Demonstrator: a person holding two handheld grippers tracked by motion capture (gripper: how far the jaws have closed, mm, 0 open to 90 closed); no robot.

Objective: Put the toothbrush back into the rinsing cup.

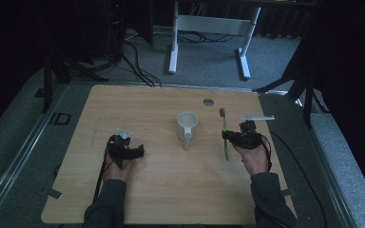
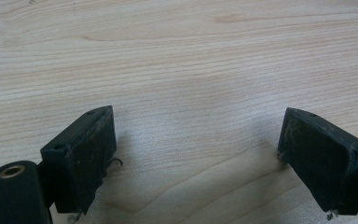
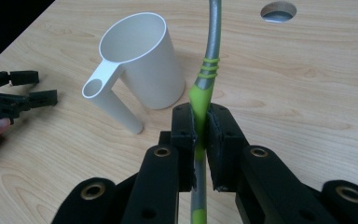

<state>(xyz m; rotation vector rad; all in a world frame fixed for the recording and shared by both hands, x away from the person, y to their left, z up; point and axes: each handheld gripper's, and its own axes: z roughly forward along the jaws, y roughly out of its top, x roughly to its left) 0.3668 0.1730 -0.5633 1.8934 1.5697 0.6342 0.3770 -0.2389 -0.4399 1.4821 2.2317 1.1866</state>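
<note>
The right gripper [image 3: 200,135] pinches the toothbrush [image 1: 225,134], which lies right of the cup [image 1: 187,125], bristles pointing away; the left gripper [image 2: 196,154] stands spread.

The high view is dim and murky, with the room around the table [image 1: 171,185] sinking into near-black at the upper left and right edges. Both gripper views are brightly, evenly lit; soft shadows fall beside the jaws, the near jaws look slightly blurred, and the wood grain is sharp.
</note>
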